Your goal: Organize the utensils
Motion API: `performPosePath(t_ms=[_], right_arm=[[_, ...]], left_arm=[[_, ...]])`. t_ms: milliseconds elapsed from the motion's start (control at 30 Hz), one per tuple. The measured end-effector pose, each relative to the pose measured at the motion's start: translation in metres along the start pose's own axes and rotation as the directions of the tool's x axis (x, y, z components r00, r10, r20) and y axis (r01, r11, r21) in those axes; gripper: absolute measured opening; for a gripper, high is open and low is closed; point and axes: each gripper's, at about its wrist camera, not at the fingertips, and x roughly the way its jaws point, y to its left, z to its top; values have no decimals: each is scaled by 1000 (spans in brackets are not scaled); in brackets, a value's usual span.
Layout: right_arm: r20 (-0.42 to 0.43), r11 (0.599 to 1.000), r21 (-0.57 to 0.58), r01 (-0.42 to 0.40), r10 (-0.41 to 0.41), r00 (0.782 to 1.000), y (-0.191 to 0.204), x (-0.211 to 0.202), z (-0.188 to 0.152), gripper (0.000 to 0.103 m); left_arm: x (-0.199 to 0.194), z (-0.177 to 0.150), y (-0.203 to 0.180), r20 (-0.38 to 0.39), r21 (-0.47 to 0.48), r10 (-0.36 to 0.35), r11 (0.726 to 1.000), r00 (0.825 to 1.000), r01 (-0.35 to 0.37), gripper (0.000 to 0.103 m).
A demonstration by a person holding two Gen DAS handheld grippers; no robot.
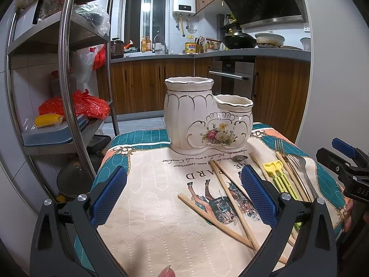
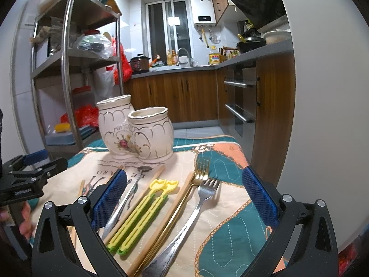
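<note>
A white ceramic two-cup utensil holder (image 1: 207, 117) with a flower print stands at the far side of the cloth-covered table; it also shows in the right wrist view (image 2: 136, 133). Wooden chopsticks (image 1: 221, 210) lie loose on the cloth. A silver fork (image 2: 196, 210), a gold fork (image 2: 200, 173), yellow-green chopsticks (image 2: 143, 212), more wooden chopsticks (image 2: 147, 191) and a small spoon (image 2: 129, 194) lie side by side. My left gripper (image 1: 184, 198) is open and empty above the cloth. My right gripper (image 2: 184, 198) is open and empty above the utensil row.
A metal shelf rack (image 1: 66, 69) with bags and boxes stands left of the table. Kitchen cabinets (image 1: 143, 85) and an oven (image 1: 230, 78) lie behind. The patterned cloth (image 1: 150, 207) covers the table; its edges drop off left and right.
</note>
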Motion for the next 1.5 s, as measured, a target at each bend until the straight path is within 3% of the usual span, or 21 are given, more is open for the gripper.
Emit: performPosePath(t_ms=[1500], right_arm=[[3,1000,7,-12,12,1000,1,-2,-2,99]], left_arm=[[0,1,-1,2,0,1,1000,1000,-1,98]])
